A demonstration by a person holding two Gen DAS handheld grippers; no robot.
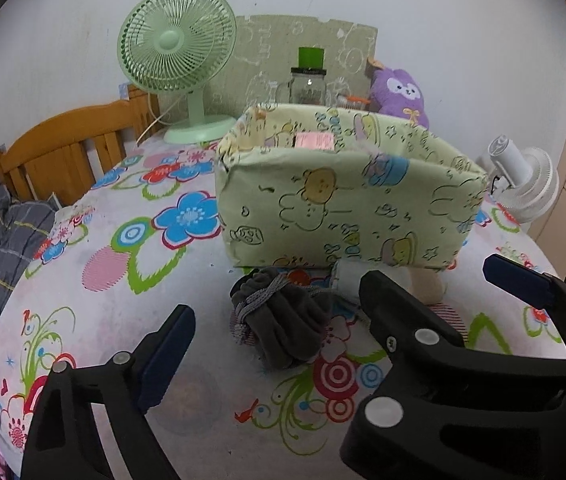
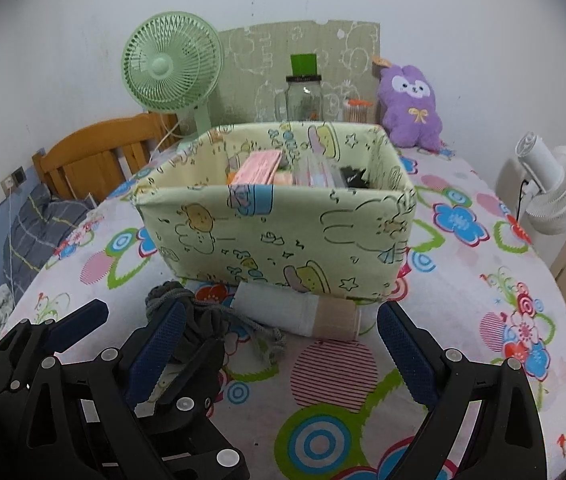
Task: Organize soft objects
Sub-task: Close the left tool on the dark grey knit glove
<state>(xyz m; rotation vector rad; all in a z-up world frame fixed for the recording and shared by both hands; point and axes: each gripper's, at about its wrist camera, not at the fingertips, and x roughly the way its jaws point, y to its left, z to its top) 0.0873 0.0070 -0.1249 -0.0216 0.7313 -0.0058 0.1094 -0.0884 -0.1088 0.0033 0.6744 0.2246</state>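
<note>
A dark grey soft bundle (image 1: 279, 320) tied with a grey cord lies on the flowered cloth in front of the pale green cartoon-print fabric box (image 1: 343, 208). My left gripper (image 1: 283, 302) is open around the bundle, and its visible pad is clear of it. Its right finger is mostly hidden behind the right gripper's black finger. A white rolled cloth with a beige band (image 2: 303, 314) lies against the box (image 2: 283, 232). My right gripper (image 2: 281, 312) is open just short of the roll. The bundle (image 2: 203, 322) sits by its left finger. The box holds pink packs (image 2: 259, 168).
A purple plush (image 2: 411, 104), a glass jar (image 2: 303, 96) and a green fan (image 2: 171, 64) stand behind the box. A white fan (image 2: 551, 196) is at the right edge. A wooden headboard (image 1: 67, 148) and grey bedding are at the left. The surface curves away on both sides.
</note>
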